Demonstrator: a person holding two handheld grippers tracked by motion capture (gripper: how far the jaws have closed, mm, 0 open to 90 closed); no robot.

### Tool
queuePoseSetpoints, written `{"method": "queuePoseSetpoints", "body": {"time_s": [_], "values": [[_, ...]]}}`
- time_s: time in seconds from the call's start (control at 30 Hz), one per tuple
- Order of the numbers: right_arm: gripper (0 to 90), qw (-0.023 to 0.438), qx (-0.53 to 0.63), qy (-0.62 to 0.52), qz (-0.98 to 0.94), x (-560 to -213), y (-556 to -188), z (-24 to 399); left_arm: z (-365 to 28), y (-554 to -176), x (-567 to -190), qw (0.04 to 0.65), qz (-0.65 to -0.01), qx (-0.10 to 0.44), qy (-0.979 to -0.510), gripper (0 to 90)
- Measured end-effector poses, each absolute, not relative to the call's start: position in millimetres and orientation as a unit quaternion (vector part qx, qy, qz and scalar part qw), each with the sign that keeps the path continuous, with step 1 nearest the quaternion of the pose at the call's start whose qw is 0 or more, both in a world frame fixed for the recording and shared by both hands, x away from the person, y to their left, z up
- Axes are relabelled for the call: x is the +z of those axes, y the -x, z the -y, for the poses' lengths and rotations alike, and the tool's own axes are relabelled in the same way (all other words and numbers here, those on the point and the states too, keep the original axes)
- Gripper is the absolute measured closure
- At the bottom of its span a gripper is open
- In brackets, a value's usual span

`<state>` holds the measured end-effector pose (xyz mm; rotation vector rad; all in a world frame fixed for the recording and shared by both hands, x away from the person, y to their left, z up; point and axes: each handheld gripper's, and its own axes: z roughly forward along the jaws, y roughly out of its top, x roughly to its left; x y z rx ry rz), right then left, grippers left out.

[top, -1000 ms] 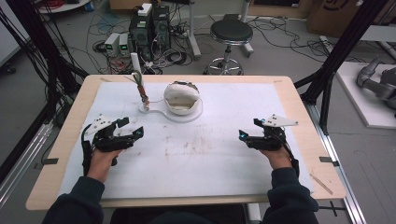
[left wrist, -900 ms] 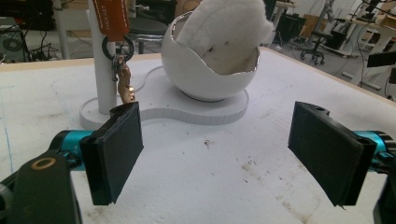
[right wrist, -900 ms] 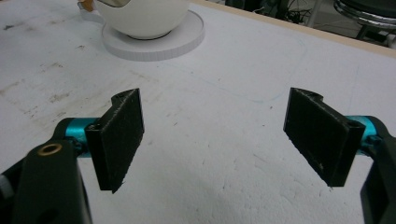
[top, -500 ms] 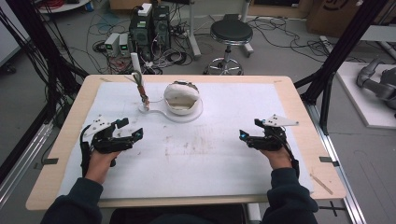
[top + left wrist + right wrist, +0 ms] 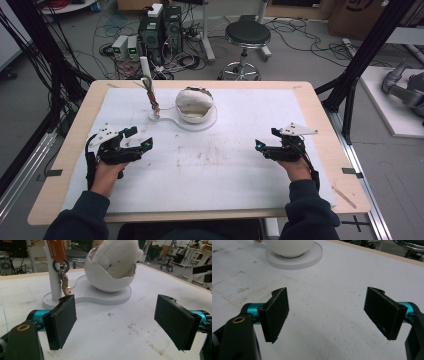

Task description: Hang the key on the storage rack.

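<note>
Left claw [image 5: 137,140]: jaws spread wide, holding nothing, low over the tabletop [image 5: 225,165].
Right claw [image 5: 264,145]: wide open, empty too.
Bowl [image 5: 194,104]: far middle, on a white stand, fluffy stuffing inside.
Keys [image 5: 64,281]: hanging from the post beside it.
Risk: a wide reach could knock the post and topple it.

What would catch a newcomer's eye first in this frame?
The round white egg-shaped bowl with fluffy white stuffing on a flat white base, far-centre of the white-covered wooden table. Left of it, a white post hung with keys. Nearer, the left hand-held gripper and right hand-held gripper sit open, holding nothing.
</note>
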<state>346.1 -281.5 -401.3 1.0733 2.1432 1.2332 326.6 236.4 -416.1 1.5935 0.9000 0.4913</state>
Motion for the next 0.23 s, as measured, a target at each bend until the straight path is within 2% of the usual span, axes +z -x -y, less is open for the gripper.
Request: {"method": "queuePoseSetpoints", "body": {"time_s": [0.23], "values": [[20.4,0.221,0.447,-0.39,-0.774,-401.7,-347.4,282.3,-236.1,-327.2,-417.0,0.583,-0.388,0.211,-0.682,17.7]]}}
